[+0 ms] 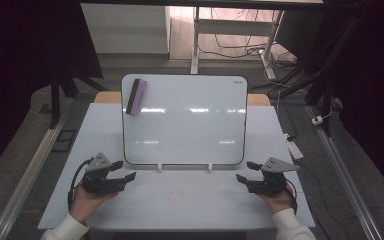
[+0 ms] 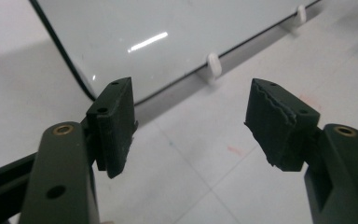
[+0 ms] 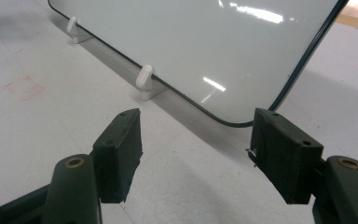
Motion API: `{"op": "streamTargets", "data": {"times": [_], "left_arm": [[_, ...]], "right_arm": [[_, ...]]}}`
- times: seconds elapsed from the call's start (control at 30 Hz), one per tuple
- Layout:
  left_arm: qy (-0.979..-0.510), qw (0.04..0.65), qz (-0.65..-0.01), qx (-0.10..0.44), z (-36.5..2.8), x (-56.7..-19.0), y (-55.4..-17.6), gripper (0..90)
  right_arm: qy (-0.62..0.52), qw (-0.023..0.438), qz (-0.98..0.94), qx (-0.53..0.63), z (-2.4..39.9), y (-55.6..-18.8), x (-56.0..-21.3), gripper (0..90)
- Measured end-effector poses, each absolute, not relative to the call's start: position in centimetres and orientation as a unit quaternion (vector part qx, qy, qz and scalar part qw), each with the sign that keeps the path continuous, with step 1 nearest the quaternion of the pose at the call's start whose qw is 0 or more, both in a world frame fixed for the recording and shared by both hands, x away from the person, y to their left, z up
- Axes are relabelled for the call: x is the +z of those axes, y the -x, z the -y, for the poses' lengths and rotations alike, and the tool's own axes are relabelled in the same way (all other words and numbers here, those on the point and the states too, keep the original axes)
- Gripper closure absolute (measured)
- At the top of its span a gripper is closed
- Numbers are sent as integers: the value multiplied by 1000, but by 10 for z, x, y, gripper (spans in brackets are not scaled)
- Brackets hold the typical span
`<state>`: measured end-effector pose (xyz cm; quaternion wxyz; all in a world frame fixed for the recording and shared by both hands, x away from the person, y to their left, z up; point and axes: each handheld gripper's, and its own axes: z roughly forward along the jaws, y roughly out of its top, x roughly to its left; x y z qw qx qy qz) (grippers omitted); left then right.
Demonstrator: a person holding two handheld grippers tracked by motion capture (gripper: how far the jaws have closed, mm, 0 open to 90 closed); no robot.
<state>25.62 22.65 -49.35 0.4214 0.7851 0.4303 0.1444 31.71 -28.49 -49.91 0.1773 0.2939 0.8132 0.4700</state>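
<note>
A whiteboard [image 1: 185, 120] stands tilted on small white feet at the middle of the table, its surface blank. A purple and black eraser [image 1: 136, 96] clings to its top left corner. My left gripper [image 1: 124, 170] rests low on the table by the board's lower left corner, open, with nothing between its jaws [image 2: 191, 123]. My right gripper [image 1: 246, 171] sits by the board's lower right corner, also open and empty [image 3: 196, 147]. Each gripper points inward along the board's bottom edge [image 2: 168, 91] [image 3: 191, 100].
The white table top [image 1: 180, 200] carries a faint red square mark [image 1: 176, 195] in front of the board. White clip feet [image 1: 210, 166] hold the board's bottom edge. A white cable box [image 1: 294, 149] lies at the table's right edge. Dark frames and cables stand behind.
</note>
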Motion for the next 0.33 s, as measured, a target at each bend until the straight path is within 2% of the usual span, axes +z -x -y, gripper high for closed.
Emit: {"op": "streamTargets", "data": {"times": [0.33], "left_arm": [[-784,421,-436,137,-229,-498,-256,311]], "right_arm": [[-286,186,-811,475,285,-315,-497,336]]}}
